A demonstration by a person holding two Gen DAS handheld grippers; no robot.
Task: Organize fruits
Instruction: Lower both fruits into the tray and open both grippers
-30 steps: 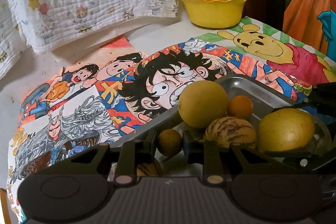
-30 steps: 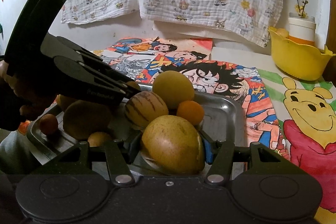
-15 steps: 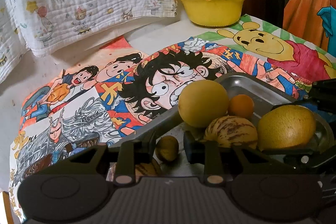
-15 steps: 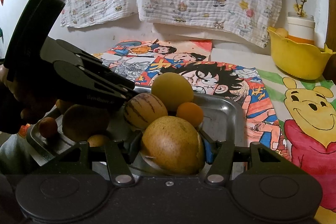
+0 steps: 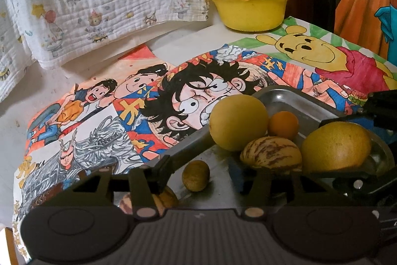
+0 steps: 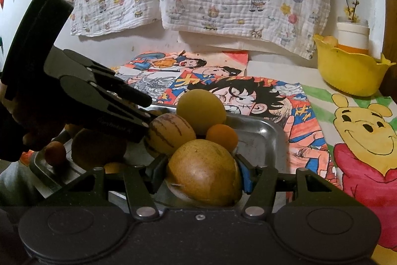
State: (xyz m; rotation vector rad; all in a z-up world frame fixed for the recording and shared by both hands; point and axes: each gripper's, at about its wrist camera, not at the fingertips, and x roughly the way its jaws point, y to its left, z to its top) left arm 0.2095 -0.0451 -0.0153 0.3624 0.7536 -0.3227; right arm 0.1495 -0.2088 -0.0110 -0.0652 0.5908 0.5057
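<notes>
Left tool [image 5: 199,174] low over steel tray [image 5: 292,101], fingers spread, small brown fruit [image 5: 195,175] loose between them on tray floor; right tool [image 6: 202,171] level, pinching big yellow-brown fruit [image 6: 203,171] at tray's near edge

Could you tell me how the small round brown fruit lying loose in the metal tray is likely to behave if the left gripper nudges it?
The small round brown fruit looks nearly spherical, so it would probably roll rather than slide. The metal tray is smooth and shiny, likely giving little friction. The left gripper stands open around it, so closing evenly seems safer than pushing from one side.
</notes>
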